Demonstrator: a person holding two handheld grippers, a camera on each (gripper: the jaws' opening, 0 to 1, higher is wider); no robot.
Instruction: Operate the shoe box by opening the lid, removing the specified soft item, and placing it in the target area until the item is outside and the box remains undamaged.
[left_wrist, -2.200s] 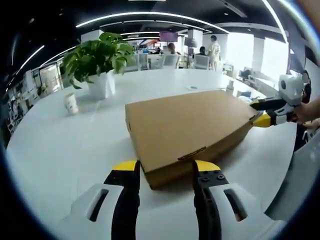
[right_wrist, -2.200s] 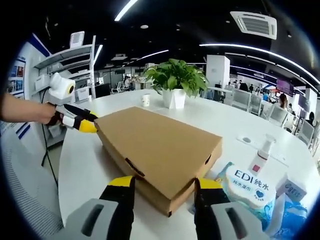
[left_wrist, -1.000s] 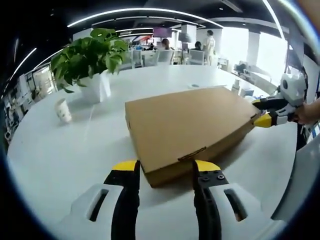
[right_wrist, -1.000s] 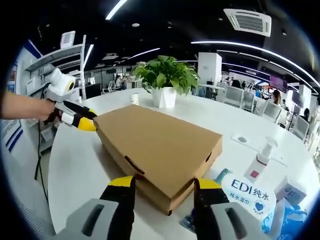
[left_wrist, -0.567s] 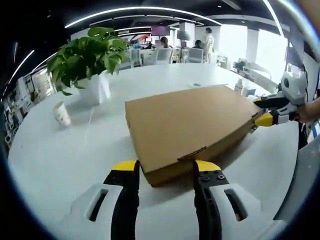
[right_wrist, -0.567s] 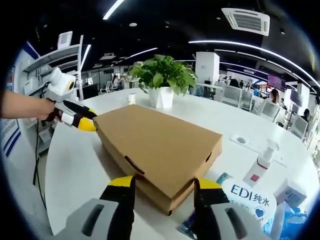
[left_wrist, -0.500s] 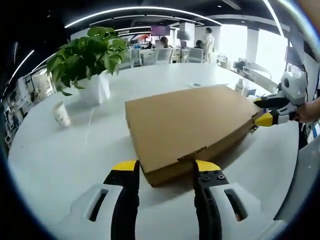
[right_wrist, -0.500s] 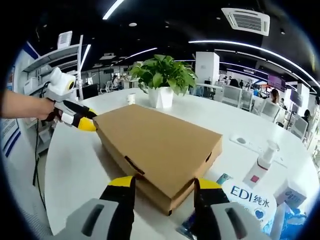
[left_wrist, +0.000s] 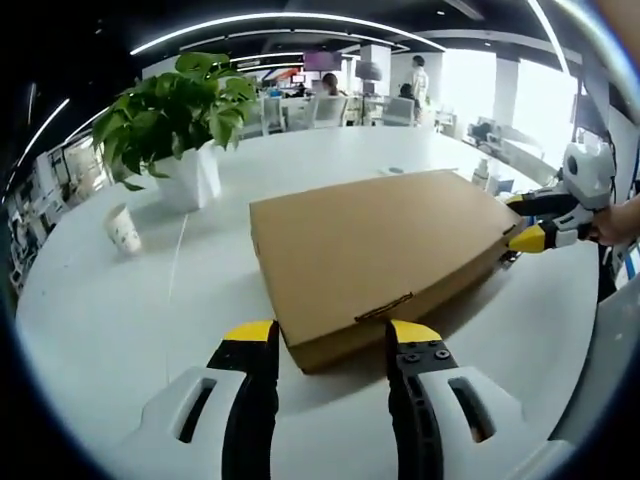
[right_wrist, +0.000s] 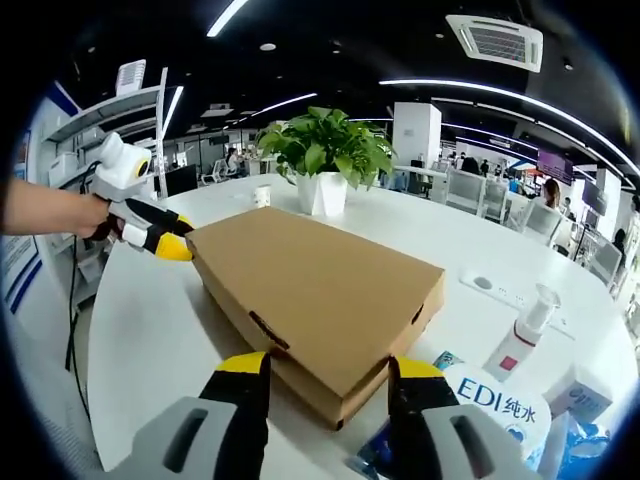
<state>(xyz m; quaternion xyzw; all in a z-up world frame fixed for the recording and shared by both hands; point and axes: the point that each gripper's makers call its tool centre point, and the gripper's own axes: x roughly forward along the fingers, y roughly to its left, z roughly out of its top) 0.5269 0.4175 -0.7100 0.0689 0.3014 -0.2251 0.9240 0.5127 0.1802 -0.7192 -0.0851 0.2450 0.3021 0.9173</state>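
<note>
A flat brown cardboard shoe box (left_wrist: 378, 250) (right_wrist: 315, 285) lies with its lid down on a round white table (left_wrist: 130, 300). My left gripper (left_wrist: 331, 336) is open, its yellow-tipped jaws on either side of the box's near corner. My right gripper (right_wrist: 328, 366) is open as well, straddling the opposite corner. In the left gripper view the right gripper (left_wrist: 535, 222) meets the box's far right corner, and in the right gripper view the left gripper (right_wrist: 165, 238) touches the far left corner. What the box holds is hidden.
A potted green plant (left_wrist: 175, 115) (right_wrist: 325, 150) and a small paper cup (left_wrist: 123, 229) stand beyond the box. A wet-wipes pack (right_wrist: 495, 400), a spray bottle (right_wrist: 520, 335) and a small carton (right_wrist: 580, 395) sit right of my right gripper. Office chairs and people are far behind.
Both views drifted slightly with the hands. The box stays put with its lid down, and both grippers remain open at its corners.
</note>
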